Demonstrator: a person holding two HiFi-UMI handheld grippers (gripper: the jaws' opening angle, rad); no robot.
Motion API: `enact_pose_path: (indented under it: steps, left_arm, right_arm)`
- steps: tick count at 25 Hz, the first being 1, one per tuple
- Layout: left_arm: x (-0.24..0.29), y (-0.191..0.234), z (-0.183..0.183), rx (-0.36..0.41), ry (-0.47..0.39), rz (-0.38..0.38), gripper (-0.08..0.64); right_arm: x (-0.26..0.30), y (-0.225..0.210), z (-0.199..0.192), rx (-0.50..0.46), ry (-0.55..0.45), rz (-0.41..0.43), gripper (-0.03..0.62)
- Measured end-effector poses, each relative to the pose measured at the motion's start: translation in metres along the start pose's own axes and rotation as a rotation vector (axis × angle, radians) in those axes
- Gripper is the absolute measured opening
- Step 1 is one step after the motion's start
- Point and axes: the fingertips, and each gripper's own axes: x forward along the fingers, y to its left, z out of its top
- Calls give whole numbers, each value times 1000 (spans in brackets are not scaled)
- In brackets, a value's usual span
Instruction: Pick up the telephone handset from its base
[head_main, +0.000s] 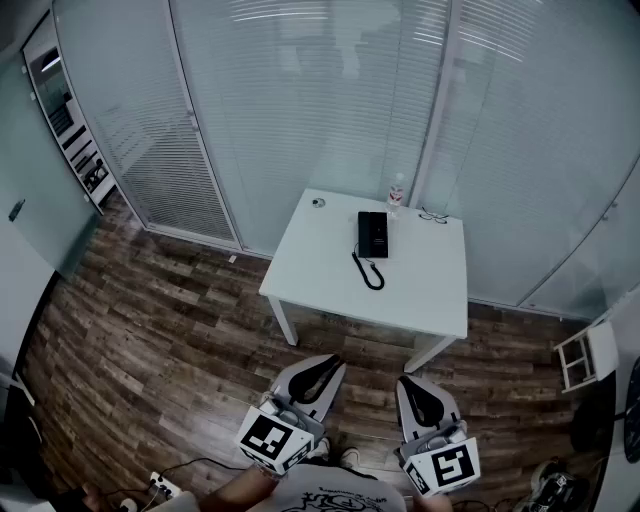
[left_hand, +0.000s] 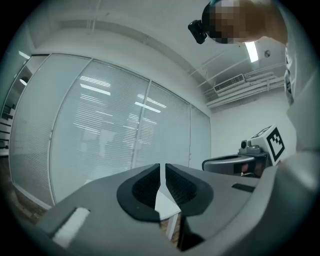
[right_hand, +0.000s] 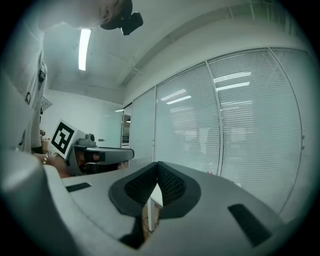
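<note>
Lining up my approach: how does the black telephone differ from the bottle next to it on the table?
The telephone is black and lies flat; the bottle is clear and stands upright. The telephone trails a dark cord toward the near edge; the bottle has nothing attached. The bottle sits farther back than the telephone. Both rest on the white table.

Black handset flat on its base

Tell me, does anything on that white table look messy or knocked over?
Nothing stands out. The black telephone lies flat on the white table with its curly cord looped in front. The bottle stands upright at the far edge. No spill or damage shows, though everything is small from here.
</note>
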Motion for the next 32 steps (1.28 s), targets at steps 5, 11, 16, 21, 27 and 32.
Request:
enact_pose_path:
  steps: [5,11,16,21,27,32]
  left_arm:
    - [-8,19,2,-4,-1,-14,32]
    - [-13,37,5,-9,-4,-31,32]
    - [-13,47,4,-15,-2,-34,32]
    - [-6,61,2,-16,-2,-18,32]
    - [25,70,0,-17,-3,-20,32]
    - [67,79,-1,-16,-4,-20,32]
  right_arm:
    - [15,9,7,14,-18,-24,6]
    - [32,23,15,6,-28,-25,6]
    - [43,22,13,10,-22,-32,6]
    - [55,15,6,15,-13,-28,6]
    - [72,-15,4,48,-28,-35,6]
    - [90,-54,0,45,-26,-41,6]
